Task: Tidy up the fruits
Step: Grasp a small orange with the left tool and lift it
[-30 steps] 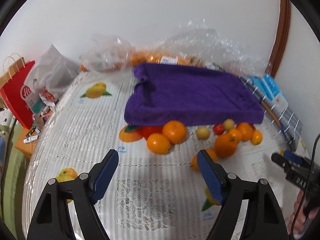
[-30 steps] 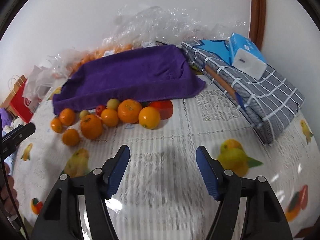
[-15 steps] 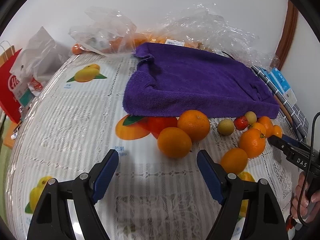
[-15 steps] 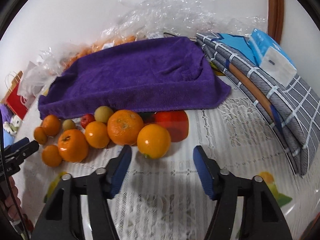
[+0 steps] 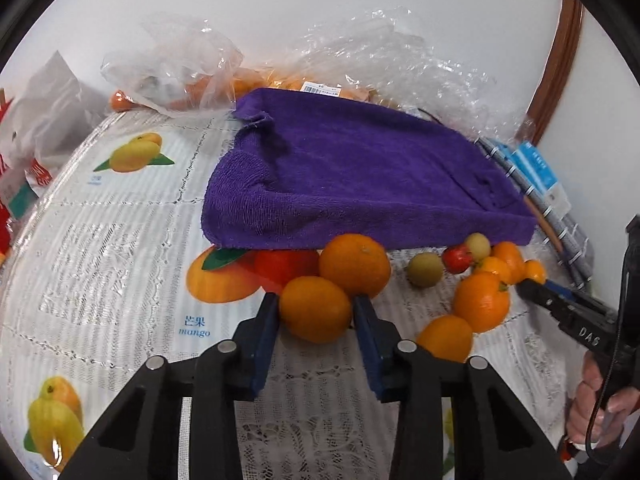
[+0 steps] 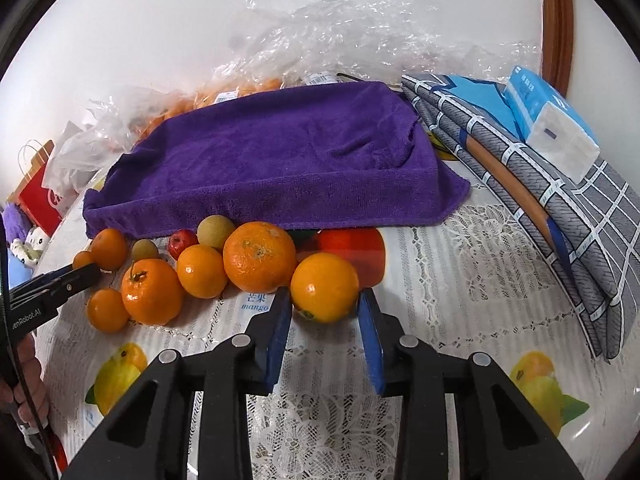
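Left gripper (image 5: 316,312) was clamped on the front orange (image 5: 315,309). Both blue pads (image 5: 267,322) pressed against its sides, and the fruit sat on the fruit-print tablecloth (image 5: 120,248). The big orange (image 5: 355,265) touched it just behind and to the right, at the edge of the purple towel (image 5: 360,176). To the right of that were a pale green fruit (image 5: 425,269), a small red fruit (image 5: 457,259) and a cluster of smaller oranges (image 5: 482,307).

Right gripper (image 6: 325,308) was likewise closed around a smooth orange (image 6: 325,287), pads (image 6: 280,320) tight to both sides as far as I could tell, with the fruit on the cloth. A rough-skinned orange (image 6: 259,257) touched it on the left. Further left, a stemmed orange (image 6: 152,292) and more small fruit ran in a row along the towel's front edge.

I couldn't tell whether the two wrist views showed the same orange.

Behind the towel were crumpled clear plastic bags (image 6: 360,40) with more oranges inside. At the right, a folded grey plaid cloth (image 6: 592,240) had a blue tissue pack (image 6: 548,120) on top. A red paper bag (image 6: 38,192) stood at the far left.
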Demonstrator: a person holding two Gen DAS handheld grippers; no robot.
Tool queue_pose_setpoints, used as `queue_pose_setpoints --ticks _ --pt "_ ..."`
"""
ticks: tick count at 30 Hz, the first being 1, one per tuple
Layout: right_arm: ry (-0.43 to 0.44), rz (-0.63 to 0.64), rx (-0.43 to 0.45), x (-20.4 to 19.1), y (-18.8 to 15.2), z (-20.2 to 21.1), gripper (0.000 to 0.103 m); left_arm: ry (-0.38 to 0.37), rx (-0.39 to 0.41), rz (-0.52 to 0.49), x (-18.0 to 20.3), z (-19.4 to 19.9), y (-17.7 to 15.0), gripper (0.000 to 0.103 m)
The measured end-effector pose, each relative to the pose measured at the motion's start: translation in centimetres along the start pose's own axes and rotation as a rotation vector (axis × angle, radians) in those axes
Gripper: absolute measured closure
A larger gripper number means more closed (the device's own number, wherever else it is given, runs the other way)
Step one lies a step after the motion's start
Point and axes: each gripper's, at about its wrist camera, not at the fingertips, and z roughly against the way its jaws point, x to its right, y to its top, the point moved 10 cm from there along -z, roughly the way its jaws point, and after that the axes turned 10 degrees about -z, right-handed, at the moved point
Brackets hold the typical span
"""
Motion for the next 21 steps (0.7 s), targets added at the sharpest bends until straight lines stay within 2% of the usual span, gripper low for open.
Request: queue_pose_setpoints --ticks 4,8,11,14,18,21 --pt "0.025 -0.008 0.02 0.0 0.3 0.5 0.069 -0.114 0.072 0.075 -0.3 1.1 0.0 0.068" --pt "0.013 -0.005 0.038 0.0 0.4 0.8 0.069 -0.142 0.119 0.088 -0.2 1.8 0.3 0.068" --pt "0.015 0.01 0.049 -0.3 0.4 1.1 0.069 -0.156 0.114 0.084 0.1 1.7 0.2 0.068" --pt "0.034 0.004 0.059 -0.3 0.5 1.4 0.069 -0.16 0.149 0.083 0.1 2.2 0.6 0.068" --pt "0.069 -0.03 0.09 0.1 0.8 2.2 0.069 -0.146 0.187 0.077 0.2 2.9 1.0 0.068" --pt "0.063 -0.038 0.088 0.5 0.8 2.4 0.069 -0.102 0.235 0.081 -0.3 3.8 1.7 0.068"
